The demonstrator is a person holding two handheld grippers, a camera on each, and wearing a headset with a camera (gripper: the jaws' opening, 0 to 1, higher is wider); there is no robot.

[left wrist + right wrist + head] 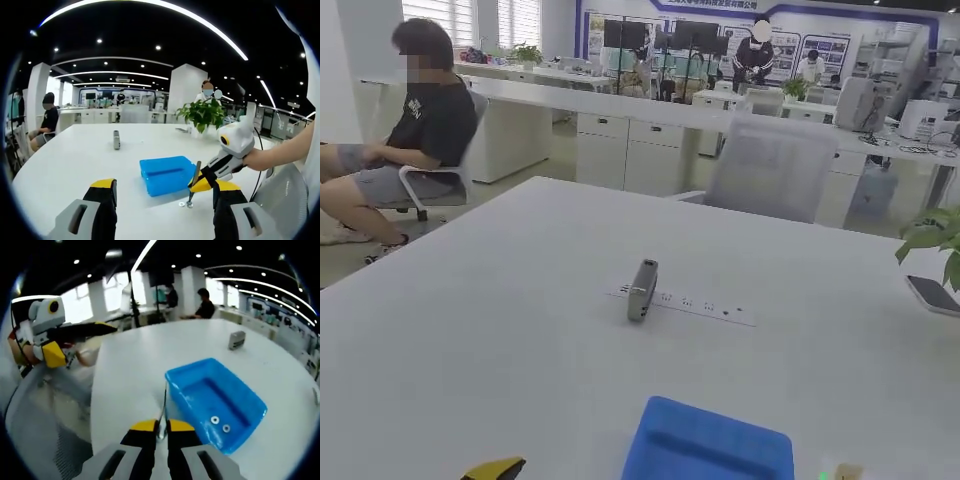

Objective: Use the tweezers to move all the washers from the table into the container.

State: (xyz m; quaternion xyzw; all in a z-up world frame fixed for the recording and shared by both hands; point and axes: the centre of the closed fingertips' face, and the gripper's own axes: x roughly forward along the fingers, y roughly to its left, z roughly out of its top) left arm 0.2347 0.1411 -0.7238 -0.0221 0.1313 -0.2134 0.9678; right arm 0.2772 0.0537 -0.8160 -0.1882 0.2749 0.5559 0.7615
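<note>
A blue container (215, 400) sits on the white table (130, 365) with two washers (215, 419) in it. My right gripper (161, 426) is shut on the thin tweezers (164, 400), which point down beside the container's near wall. In the left gripper view the right gripper (205, 181) holds the tweezers (195, 180) with their tips down at two small washers (189, 204) on the table, just in front of the container (167, 174). My left gripper (162, 186) is open, its jaws wide apart and nothing between them. A gripper's yellow tip (492, 468) shows beside the container (705, 445).
A grey adapter (642, 290) stands on a flush socket strip mid-table. A phone (932, 293) and a potted plant (935, 235) are at the right edge. An office chair (770, 165) stands behind the table. A person (420, 120) sits far left.
</note>
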